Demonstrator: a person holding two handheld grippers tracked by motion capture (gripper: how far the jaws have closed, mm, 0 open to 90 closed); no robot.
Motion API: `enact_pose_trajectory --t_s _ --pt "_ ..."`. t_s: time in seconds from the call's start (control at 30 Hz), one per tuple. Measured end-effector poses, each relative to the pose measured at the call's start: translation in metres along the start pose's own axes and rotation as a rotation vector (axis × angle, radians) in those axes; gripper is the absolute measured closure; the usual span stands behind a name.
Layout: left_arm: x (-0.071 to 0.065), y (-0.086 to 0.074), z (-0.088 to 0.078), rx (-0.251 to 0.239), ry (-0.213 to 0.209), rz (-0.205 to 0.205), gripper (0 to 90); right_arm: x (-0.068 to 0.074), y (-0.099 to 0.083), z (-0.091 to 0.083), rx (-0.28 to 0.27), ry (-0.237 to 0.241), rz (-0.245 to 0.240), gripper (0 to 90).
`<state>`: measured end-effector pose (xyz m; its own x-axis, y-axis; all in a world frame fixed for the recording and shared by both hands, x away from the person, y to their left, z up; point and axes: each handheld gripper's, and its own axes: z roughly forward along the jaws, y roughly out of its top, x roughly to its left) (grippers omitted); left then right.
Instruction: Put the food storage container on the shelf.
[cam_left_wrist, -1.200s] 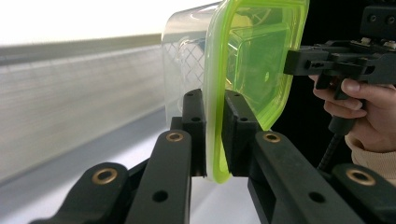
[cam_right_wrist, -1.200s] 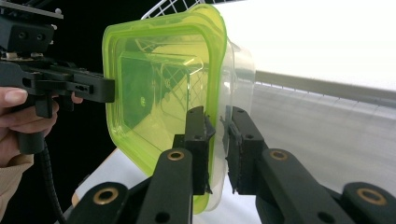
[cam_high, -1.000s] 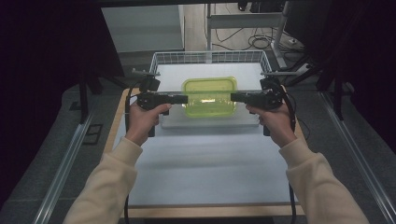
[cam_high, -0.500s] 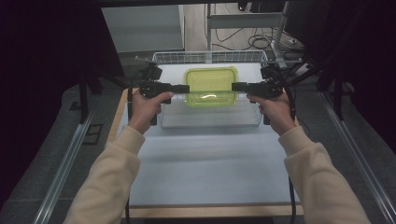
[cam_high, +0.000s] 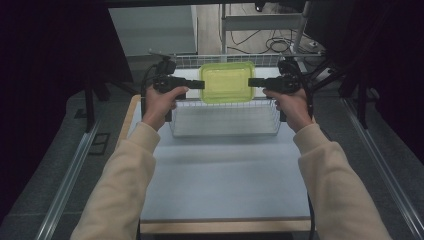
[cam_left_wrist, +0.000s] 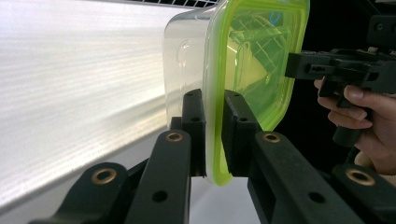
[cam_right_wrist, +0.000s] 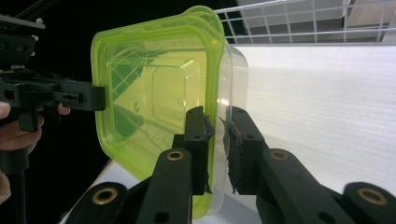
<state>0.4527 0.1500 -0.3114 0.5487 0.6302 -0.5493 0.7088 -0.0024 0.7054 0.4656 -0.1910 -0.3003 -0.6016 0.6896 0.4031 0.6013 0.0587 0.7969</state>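
High view, going left to right: the left gripper (cam_high: 200, 84) comes in from the left with its jaws clamped on the left edge of the container (cam_high: 227, 81), a clear tub with a lime green lid. The tub sits in the air between the two grippers, level, lid up, above the far part of a wire basket (cam_high: 225, 131) that stands on the white table top (cam_high: 225, 175). Then on the right side the right gripper (cam_high: 252, 82) has the opposite edge pinched the same way. Cream sleeves run up from the bottom edge to both hands.

Left gripper view is pretty clear about the grip: the two black jaws are squeezed onto the green lid rim (cam_left_wrist: 215, 140), one pad on the clear tub side, one on the lid side. Farther off you can see the other gripper (cam_left_wrist: 299, 65) on the opposite edge, with a hand (cam_left_wrist: 364, 121) around its handle.

Right gripper view, same deal mirrored: jaws closed over the rim where lid meets tub (cam_right_wrist: 215, 135), basket wire (cam_right_wrist: 299, 18) visible up top behind it.
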Motion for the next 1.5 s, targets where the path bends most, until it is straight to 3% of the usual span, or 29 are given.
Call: enact_pose_trajectory --t_s 0.4,0.5,0.7,0.77,0.83,1.03,1.27,1.37,1.5 --pt "0.011 0.010 0.016 0.020 0.026 -0.015 81.1 -0.015 0.007 0.014 0.027 -0.040 0.034 78.9" --pt "0.015 0.012 0.020 0.002 0.014 -0.045 81.0 -0.019 0.008 0.016 0.019 -0.034 0.051 78.9" --pt "0.019 0.017 0.024 -0.020 0.027 -0.058 79.5 -0.021 0.011 0.021 0.011 -0.044 0.046 76.0" --pt "0.018 0.018 0.028 -0.019 0.029 -0.065 72.9 -0.021 0.012 0.024 0.015 -0.052 0.027 72.7" --pt "0.018 0.017 0.031 -0.019 0.063 -0.059 72.0 -0.019 0.012 0.027 0.016 -0.069 0.020 70.3" --pt "0.023 0.017 0.034 -0.023 0.067 -0.078 64.2 -0.021 0.011 0.031 0.022 -0.097 0.020 64.0" --pt "0.025 0.016 0.034 -0.044 0.075 -0.072 32.4 -0.020 0.008 0.032 0.016 -0.124 0.009 46.9" --pt "0.023 0.014 0.026 -0.063 0.101 -0.038 24.5 -0.015 0.008 0.029 0.001 -0.119 -0.004 41.9" --pt "0.021 0.009 0.012 -0.079 0.090 -0.009 20.7 -0.007 0.005 0.017 -0.037 -0.101 -0.041 37.5"
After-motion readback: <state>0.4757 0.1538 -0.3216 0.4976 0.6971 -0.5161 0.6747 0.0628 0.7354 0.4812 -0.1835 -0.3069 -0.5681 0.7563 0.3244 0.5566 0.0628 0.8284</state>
